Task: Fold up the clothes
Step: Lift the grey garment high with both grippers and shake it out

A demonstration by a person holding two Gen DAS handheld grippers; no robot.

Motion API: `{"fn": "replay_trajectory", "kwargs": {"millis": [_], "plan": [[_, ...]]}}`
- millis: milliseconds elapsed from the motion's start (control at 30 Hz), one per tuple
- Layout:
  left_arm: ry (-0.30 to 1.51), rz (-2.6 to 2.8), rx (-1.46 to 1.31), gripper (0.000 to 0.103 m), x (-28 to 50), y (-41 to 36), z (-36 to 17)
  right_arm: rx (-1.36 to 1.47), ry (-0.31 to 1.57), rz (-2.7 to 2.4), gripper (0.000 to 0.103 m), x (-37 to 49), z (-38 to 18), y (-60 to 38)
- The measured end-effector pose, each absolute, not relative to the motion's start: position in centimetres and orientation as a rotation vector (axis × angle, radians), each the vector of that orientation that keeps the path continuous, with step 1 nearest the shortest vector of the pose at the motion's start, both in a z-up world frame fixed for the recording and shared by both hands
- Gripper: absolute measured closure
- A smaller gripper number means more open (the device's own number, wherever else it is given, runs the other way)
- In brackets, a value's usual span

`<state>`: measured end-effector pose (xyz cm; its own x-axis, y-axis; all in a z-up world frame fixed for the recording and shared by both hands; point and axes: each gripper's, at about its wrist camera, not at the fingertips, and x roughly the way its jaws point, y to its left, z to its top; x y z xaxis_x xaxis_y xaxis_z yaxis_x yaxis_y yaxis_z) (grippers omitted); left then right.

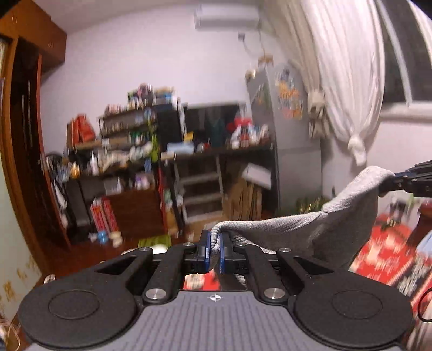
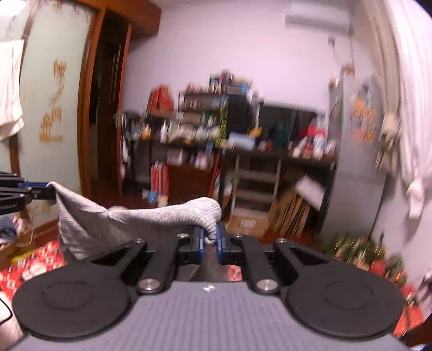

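Pale wall [image 1: 140,62] topped by an air conditioner [image 1: 226,16]. Cluttered shelves [image 1: 129,140] are seen blurred; wooden wardrobe [image 1: 24,113] at left, white curtain [image 1: 348,67] knotted at right.

cloth [image 1: 337,229] grey knit | gripper [image 1: 213,251] black, blue pads | curtain [image 1: 348,70] white | floor cover below cloth [image 1: 383,253] red/white print

No text can be read with confidence. A pale glass door panel [image 2: 51,89] carries a vertical column of gold characters, too distorted to make out. Colourful stickers on the grey refrigerator [image 2: 361,121], printing on a cardboard box [image 2: 247,224] and the red patterned covering [image 2: 35,267] are all blurred beyond reading.
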<state>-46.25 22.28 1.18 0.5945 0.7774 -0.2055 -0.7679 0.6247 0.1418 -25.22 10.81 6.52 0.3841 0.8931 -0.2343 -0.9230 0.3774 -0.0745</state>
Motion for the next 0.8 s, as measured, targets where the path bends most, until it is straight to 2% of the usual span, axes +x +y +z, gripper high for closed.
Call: {"fn": "replay_trajectory", "kwargs": {"millis": [200,433,633,800], "plan": [[0.082,0.850,0.097,0.097,-47.4,17.9,7.8,-0.101,0.045,1.151,0.094,-26.5,13.6,4.4],[-0.011,0.834,0.154,0.097,-49.2,13.5,11.8,-0.059,-0.050,1.167,0.094,-30.1,18.0,-2.3],[0.038,0.820,0.081,0.097,-50.0,12.8,9.4,-0.079,0.012,1.201,0.094,-31.9,17.0,-5.9],[0.172,0.827,-0.034,0.097,-48.3,15.8,4.3,-0.117,0.162,1.202,0.094,-30.5,12.6,-4.0]]}}
